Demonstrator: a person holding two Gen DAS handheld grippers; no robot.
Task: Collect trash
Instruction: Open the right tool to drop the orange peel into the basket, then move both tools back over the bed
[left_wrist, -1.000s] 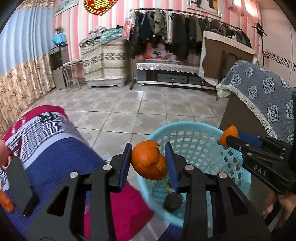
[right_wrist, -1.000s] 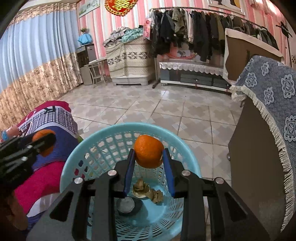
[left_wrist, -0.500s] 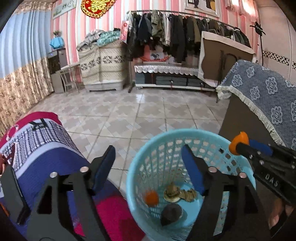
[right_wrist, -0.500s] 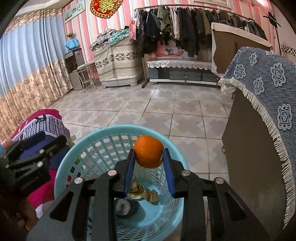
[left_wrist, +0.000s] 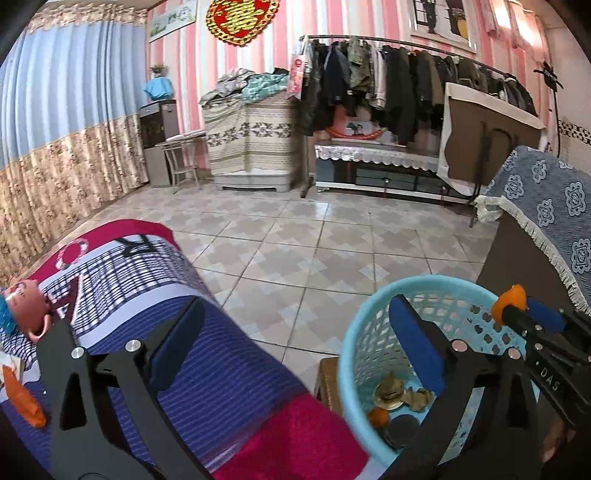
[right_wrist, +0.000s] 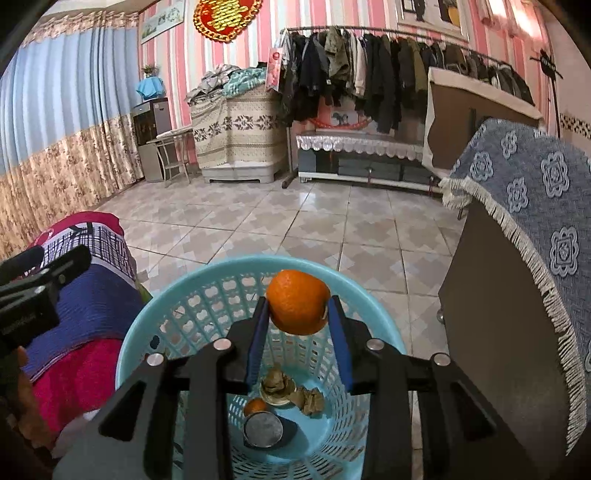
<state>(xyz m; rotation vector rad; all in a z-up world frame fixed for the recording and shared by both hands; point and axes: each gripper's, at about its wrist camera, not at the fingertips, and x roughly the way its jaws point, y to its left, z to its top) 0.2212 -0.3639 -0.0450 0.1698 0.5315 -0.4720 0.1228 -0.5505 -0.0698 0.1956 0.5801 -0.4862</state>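
Observation:
A light blue mesh basket (left_wrist: 354, 332) (right_wrist: 147, 325) stands on the floor and holds a small orange piece (left_wrist: 378, 415) (right_wrist: 255, 406), brown scraps (right_wrist: 310, 400) and a round grey lid (right_wrist: 263, 430). My left gripper (left_wrist: 295, 306) is over the basket's left rim. Its jaws are opening wide with nothing between them. My right gripper (right_wrist: 297, 317) hangs above the basket with an orange peel (right_wrist: 297, 306) (left_wrist: 511, 297) between its pads. Its jaws are starting to open, and the pads still touch the peel.
A bed with a blue, white and red striped blanket (left_wrist: 221, 369) lies left of the basket, with a pink cup (left_wrist: 27, 306) and an orange scrap (left_wrist: 22, 398) on it. A dark cabinet under a blue patterned cloth (right_wrist: 517, 258) stands right of the basket. Tiled floor lies beyond.
My left gripper opened and its orange peel dropped to the basket's bottom; the gripper then shifted left. The right gripper kept its peel above the basket.

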